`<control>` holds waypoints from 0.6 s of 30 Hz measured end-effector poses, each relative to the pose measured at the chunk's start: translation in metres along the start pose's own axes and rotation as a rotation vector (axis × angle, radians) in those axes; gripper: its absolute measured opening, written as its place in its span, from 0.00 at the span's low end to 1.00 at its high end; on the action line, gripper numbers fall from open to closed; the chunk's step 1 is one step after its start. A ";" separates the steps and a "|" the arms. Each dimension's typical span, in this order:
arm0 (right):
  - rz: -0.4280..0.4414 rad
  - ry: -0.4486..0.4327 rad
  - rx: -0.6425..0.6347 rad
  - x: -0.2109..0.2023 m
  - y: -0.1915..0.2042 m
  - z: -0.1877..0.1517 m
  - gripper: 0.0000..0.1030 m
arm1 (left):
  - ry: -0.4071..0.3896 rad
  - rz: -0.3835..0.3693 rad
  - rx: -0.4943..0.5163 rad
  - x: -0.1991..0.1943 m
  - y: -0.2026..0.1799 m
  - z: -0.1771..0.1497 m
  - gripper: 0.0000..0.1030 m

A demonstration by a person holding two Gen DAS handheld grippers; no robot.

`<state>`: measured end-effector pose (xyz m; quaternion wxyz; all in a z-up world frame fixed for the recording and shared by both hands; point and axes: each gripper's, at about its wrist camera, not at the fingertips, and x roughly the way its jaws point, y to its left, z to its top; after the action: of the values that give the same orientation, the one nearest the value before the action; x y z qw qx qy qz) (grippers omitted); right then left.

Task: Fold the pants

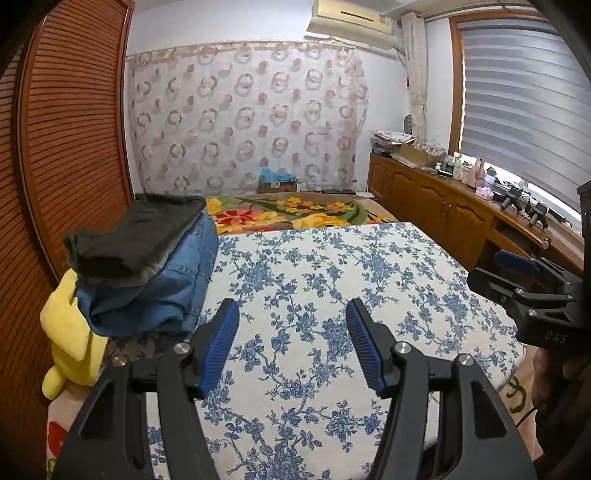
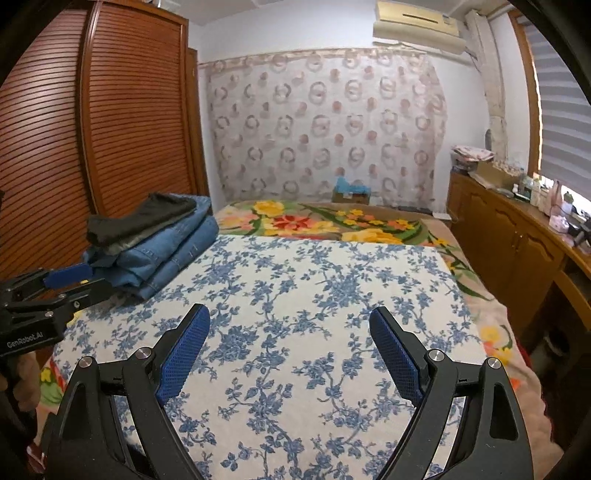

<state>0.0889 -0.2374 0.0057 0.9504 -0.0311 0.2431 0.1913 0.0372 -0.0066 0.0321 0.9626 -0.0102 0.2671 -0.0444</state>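
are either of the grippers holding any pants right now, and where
Nothing is held. The left gripper and right gripper are both open above the bed sheet; the folded pants lie stacked aside.

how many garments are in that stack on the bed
3 visible: a dark one on top, a grey layer under it, blue jeans at the bottom. More may be hidden between folds.

**The room around you**

You face a pale wall [image 2: 229, 37] hung with a sheer ring-patterned curtain [image 2: 325, 125], an air conditioner [image 2: 417, 27] mounted above it. On your left stands a louvred wooden wardrobe [image 2: 110, 110]. On your right a cluttered wooden cabinet [image 1: 436, 199] runs under a window with striped blinds [image 1: 517, 96], daylight showing beneath them. The bed [image 2: 332, 295] wears a blue-flowered sheet.
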 end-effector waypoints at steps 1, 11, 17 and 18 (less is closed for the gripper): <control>-0.005 -0.004 0.004 -0.003 -0.001 0.001 0.87 | -0.006 -0.001 0.001 -0.002 -0.001 0.003 0.58; -0.046 -0.074 0.031 -0.039 -0.005 0.016 0.87 | -0.044 0.004 -0.005 -0.022 -0.006 0.024 0.58; -0.071 -0.107 0.032 -0.052 -0.008 0.025 0.87 | -0.073 0.003 -0.001 -0.034 -0.007 0.030 0.58; -0.075 -0.112 0.031 -0.054 -0.008 0.026 0.88 | -0.076 0.003 -0.001 -0.036 -0.007 0.031 0.58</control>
<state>0.0600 -0.2599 0.0539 0.9695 -0.0145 0.1910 0.1529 0.0222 -0.0104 0.0770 0.9722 -0.0119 0.2301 -0.0424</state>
